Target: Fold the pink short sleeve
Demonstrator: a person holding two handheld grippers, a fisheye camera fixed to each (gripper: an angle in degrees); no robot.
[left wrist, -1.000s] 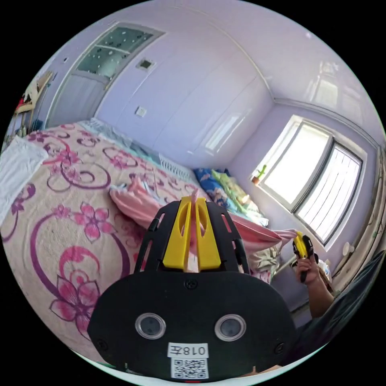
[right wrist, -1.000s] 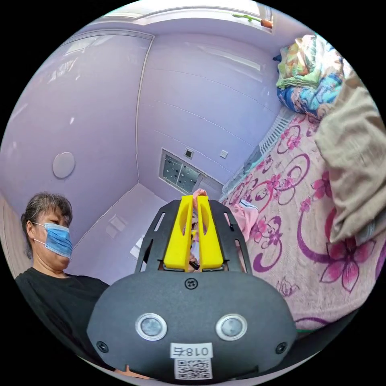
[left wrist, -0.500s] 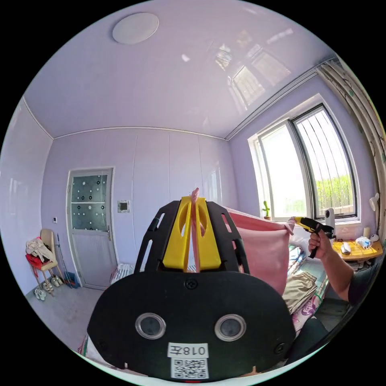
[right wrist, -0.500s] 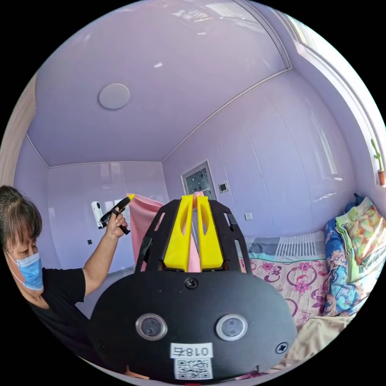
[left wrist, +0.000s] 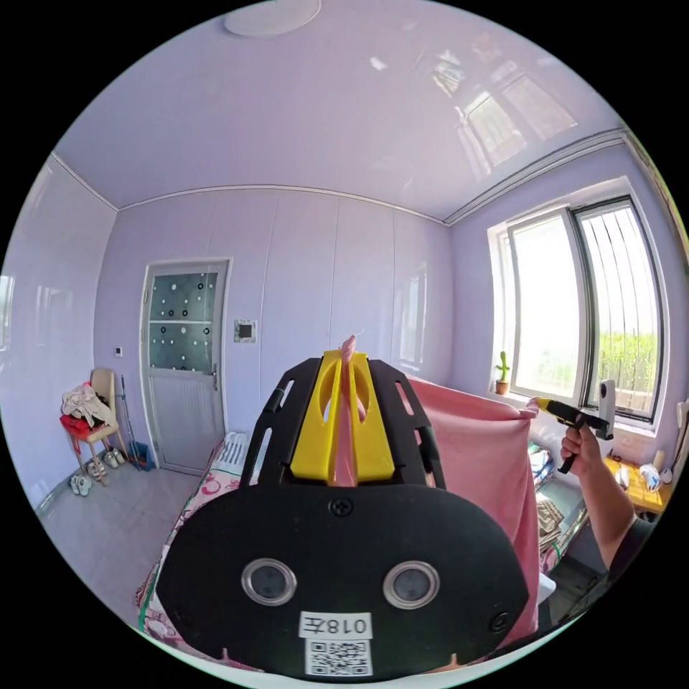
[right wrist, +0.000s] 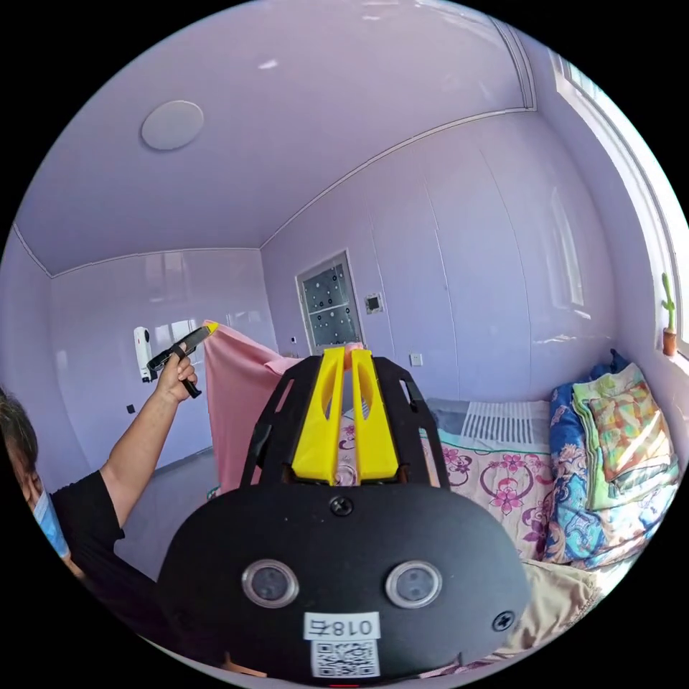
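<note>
Left gripper (left wrist: 346, 359) is clamped on one top corner of the pink short sleeve (left wrist: 474, 459), cloth pinched between both jaws. Right gripper (right wrist: 346, 355) is clamped on the other corner. Garment is held up, hanging above the floral bed (right wrist: 502, 481).

My left gripper (left wrist: 347, 359)'s black housing covers the near part of the pink short sleeve (left wrist: 474, 459), so I can't see how far the cloth hangs; toward 5 o'clock it runs off the picture's rim. In the right gripper view my right gripper (right wrist: 349, 353) hides the shirt's (right wrist: 233, 402) middle and the corner it grips. The bed (right wrist: 502, 481) is cut off at 4 o'clock. The clothes on the chair (left wrist: 90, 423) at 9 o'clock are too small to tell apart.
</note>
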